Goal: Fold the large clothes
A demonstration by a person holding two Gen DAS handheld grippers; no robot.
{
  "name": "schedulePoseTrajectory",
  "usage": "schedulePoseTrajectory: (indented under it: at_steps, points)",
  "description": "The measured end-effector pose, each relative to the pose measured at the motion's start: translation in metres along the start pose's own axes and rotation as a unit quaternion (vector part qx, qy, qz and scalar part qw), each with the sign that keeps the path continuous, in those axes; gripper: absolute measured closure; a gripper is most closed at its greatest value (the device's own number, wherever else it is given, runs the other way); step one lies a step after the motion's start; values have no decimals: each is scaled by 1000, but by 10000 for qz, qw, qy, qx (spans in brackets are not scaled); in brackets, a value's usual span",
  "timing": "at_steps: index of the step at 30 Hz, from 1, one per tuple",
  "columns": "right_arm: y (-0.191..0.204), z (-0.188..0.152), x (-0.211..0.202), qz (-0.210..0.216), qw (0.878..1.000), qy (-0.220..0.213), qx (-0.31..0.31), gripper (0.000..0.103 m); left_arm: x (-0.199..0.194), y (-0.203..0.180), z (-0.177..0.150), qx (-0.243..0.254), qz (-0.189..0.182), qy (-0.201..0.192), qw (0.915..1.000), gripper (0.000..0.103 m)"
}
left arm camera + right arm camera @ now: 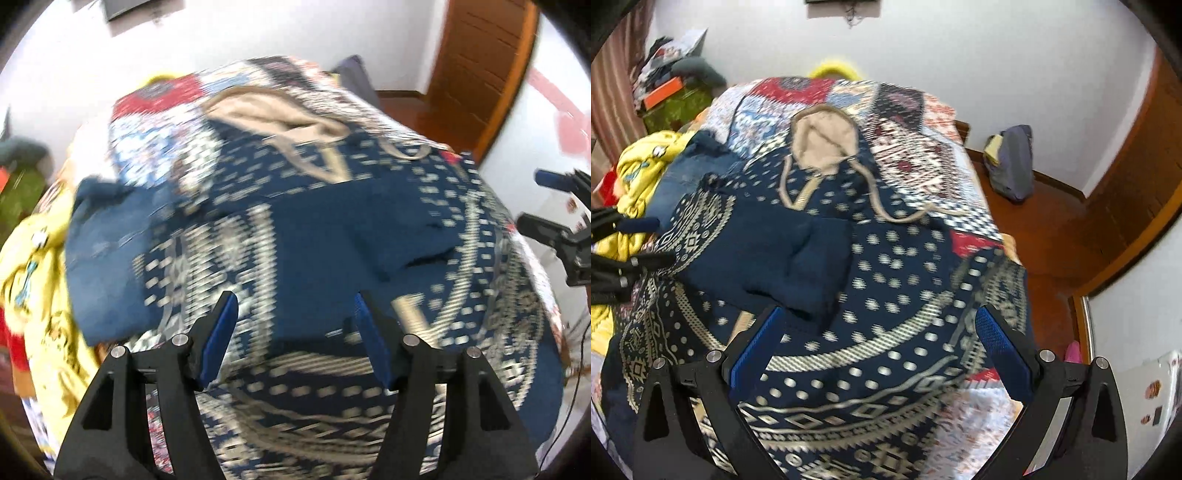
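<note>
A large navy hooded garment with cream dots and patterns [886, 288] lies spread on the bed, its beige-lined hood [822, 144] at the far end and a plain navy cuff or pocket part [798, 266] folded over its middle. It also shows, blurred, in the left wrist view [317, 251]. My right gripper [879, 328] is open and empty just above the garment's near part. My left gripper [295, 310] is open and empty above the garment; it also shows at the left edge of the right wrist view [635, 240].
The patchwork bedspread [923, 147] covers the bed. A blue denim garment [683, 177] and yellow clothes [639, 166] lie at the bed's left. A grey bag [1012, 162] stands on the wooden floor at the right, near a wooden door [484, 66].
</note>
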State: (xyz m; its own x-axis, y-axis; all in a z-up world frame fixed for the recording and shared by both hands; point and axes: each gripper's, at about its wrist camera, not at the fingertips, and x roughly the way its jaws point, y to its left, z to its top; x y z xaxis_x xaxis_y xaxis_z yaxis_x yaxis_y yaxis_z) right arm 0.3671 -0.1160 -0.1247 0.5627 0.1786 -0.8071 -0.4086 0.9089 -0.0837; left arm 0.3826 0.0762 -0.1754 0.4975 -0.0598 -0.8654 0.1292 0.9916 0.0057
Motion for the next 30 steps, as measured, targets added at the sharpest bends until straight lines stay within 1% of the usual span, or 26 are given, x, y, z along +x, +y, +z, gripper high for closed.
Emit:
schedulePoseTrajectory:
  at_steps: [5,8,12,15,17,20,21,22,26,28,30]
  points:
    - [39,7,27,156,9990,222,-349,2,19,41,-21,-413,161,161,9989,39]
    - [56,9,43,210,9976,350,-557,4,29,52,-31,-482,198,233,9984,39]
    - [68,12,67,226,9956,641,-644,20,39,60,-39,-543,119,268,9981,39]
    - [74,11,86,346,9927,938,-680,32,48,63,-42,-604,98,316,9976,39]
    - [78,7,94,377,9903,1062,-809,33,54,63,-43,-634,55,367,9973,39]
    - [84,4,97,277,9900,939,-1018,35,66,62,-44,-618,74,465,9970,39]
    - [84,5,97,272,9901,925,-1019,39,67,61,-45,-608,82,466,9970,39]
    - [84,5,98,306,9903,928,-987,47,68,60,-46,-594,107,438,9972,39]
    - [85,9,102,334,9913,876,-923,64,69,59,-45,-565,195,383,9975,39]
    - [85,11,103,250,9928,819,-842,80,70,59,-46,-555,237,351,9976,38]
    - [82,13,102,158,9941,789,-730,87,71,58,-46,-523,277,327,9977,38]
